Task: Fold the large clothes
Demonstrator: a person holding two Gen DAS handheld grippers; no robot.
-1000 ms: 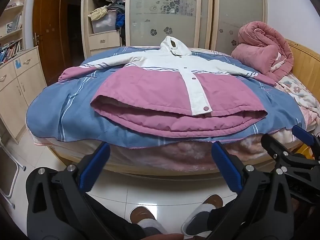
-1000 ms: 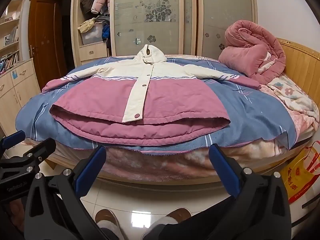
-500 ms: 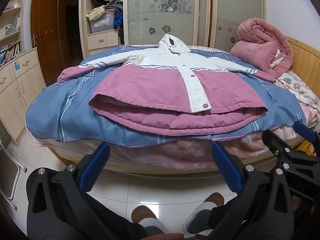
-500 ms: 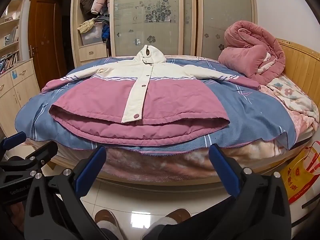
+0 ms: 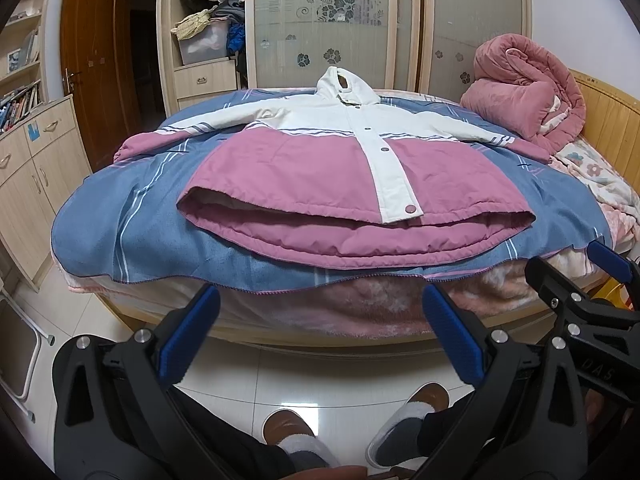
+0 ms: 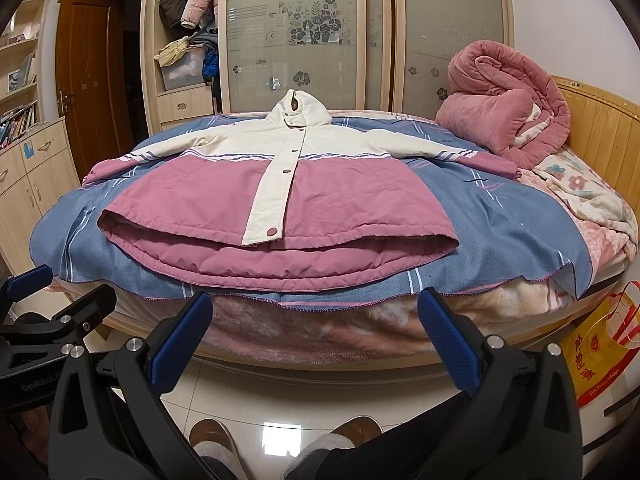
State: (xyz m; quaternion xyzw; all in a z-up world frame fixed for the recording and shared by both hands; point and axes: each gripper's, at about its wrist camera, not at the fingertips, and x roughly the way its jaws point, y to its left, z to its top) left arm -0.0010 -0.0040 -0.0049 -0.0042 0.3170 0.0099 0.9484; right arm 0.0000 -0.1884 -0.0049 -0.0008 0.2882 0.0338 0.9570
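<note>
Left claw (image 5: 316,336) wide apart, blue-padded fingers (image 5: 188,334) holding nothing, hovering over the white tiled floor (image 5: 320,384) short of the bed edge. Right claw (image 6: 314,334) same: wide, empty, low in front of the bed. Each claw shows at the other view's edge, side by side, apart.

Padded hooded jacket, pink lower body with white upper and white snap placket (image 5: 340,176), lies flat, front up, ahead of and above both claws, well clear of the fingertips. Hood points away from the claws, sleeves spread out to both sides, hem nearest the claws. It rests on a blue striped blanket (image 5: 132,216) covering the wooden-framed bed (image 6: 592,120). Rolled pink quilt (image 6: 500,100) beyond the jacket, to the right. Person's slippered feet (image 5: 288,428) below the claws.
</note>
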